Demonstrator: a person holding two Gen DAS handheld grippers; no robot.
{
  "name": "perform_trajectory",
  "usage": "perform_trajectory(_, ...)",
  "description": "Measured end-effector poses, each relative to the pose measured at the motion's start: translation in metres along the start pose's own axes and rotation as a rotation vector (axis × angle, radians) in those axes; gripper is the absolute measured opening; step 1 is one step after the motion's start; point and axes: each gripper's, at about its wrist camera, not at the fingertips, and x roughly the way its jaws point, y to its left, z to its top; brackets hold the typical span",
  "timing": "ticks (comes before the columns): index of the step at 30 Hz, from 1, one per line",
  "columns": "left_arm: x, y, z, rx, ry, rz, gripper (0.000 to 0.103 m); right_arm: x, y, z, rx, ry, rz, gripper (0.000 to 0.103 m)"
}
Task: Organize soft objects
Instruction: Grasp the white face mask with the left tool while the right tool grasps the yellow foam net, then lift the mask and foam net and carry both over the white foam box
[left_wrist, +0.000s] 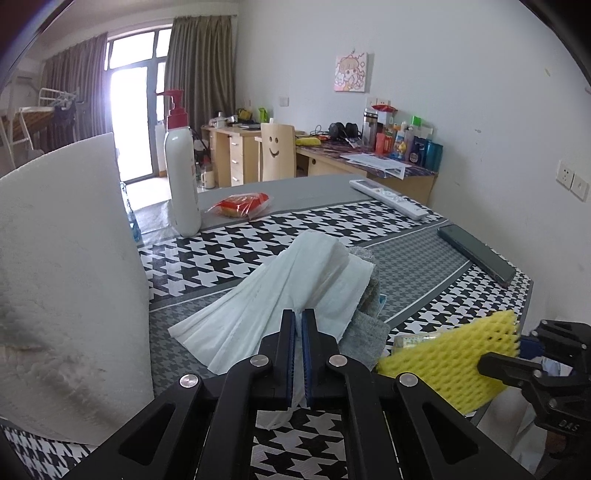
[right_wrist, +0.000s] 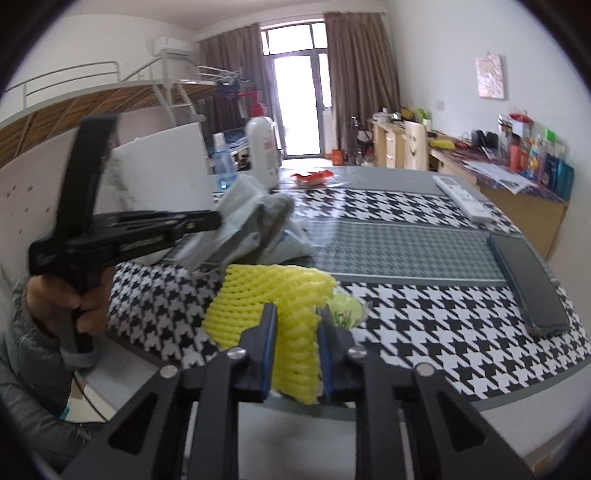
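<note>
Pinching the white tissue sheets in my left gripper, jaws nearly together, I risk tearing them or dragging the grey cloth beneath. My right gripper is clamped on the yellow foam net at the near desk edge; a loose bite could drop it off. The white board crowds my left; the phone lies right; open room lies farther in.

White foam board walls the left; pump bottle behind it. Worktop centre open; phone and remote line right edge.
</note>
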Motion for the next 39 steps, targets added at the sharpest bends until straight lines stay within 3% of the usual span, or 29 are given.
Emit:
perform_trajectory(3, -0.001, 0.002, 0.0, -0.005, -0.007, -0.001, 0.004, -0.003, 0.01, -0.004, -0.033, 0.005, 0.035, 0.014)
perform_trajectory(9, -0.004, 0.0, 0.0, 0.0, -0.021, -0.006, 0.004, -0.005, 0.015, -0.005, -0.032, -0.001, 0.06, 0.012)
perform_trajectory(24, -0.042, 0.005, 0.008, -0.007, -0.102, -0.019, 0.003, -0.023, 0.0, 0.03, 0.015, -0.107, 0.013, 0.013)
perform_trajectory(39, -0.096, 0.006, 0.018, 0.015, -0.18, 0.004, 0.003, -0.034, 0.012, 0.052, 0.025, -0.183, 0.014, 0.013)
